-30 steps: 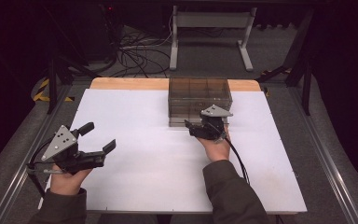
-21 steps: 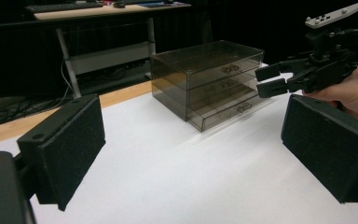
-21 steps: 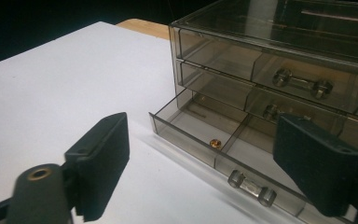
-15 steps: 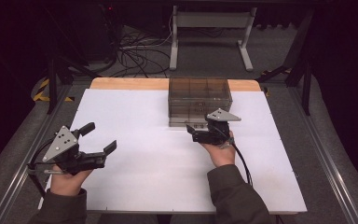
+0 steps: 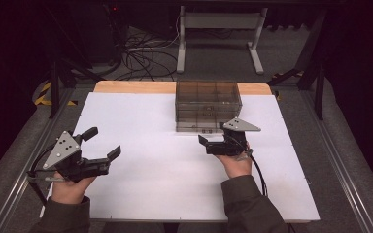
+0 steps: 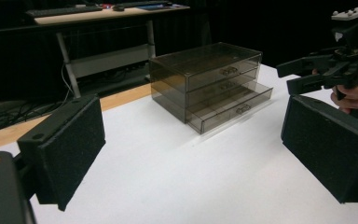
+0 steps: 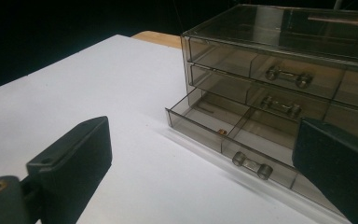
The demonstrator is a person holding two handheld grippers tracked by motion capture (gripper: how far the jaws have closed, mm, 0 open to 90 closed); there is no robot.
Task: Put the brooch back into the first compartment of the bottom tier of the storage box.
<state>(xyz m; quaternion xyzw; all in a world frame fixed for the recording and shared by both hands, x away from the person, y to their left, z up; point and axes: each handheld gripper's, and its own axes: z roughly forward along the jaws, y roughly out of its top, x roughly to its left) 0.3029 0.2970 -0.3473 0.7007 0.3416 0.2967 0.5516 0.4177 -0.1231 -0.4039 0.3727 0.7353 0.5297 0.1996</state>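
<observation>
A smoky clear box of three drawers (image 5: 208, 99) (image 6: 205, 70) (image 7: 279, 51) stands at the far middle of the white board (image 5: 150, 189). Its bottom drawer (image 7: 214, 123) (image 6: 235, 106) is pulled partly out, with a small orange bit (image 7: 222, 132) inside and a metal handle (image 7: 251, 165) on its front. My right gripper (image 5: 203, 143) (image 7: 200, 135) (image 6: 303, 74) hovers just in front of the box. Its jaws have just been opening and hold nothing. My left gripper (image 5: 103, 141) (image 6: 191, 121) stands open and empty near the board's left edge.
A wooden strip (image 5: 136, 87) borders the board's far side. Metal rails (image 5: 342, 174) run along both sides of the table. Beyond it on the floor are a white stand (image 5: 218, 22) and tangled cables (image 5: 145, 56).
My right gripper has drawn back from the drawer front toward the near side and a little right, and its jaws have spread apart. The left gripper has stayed put.
</observation>
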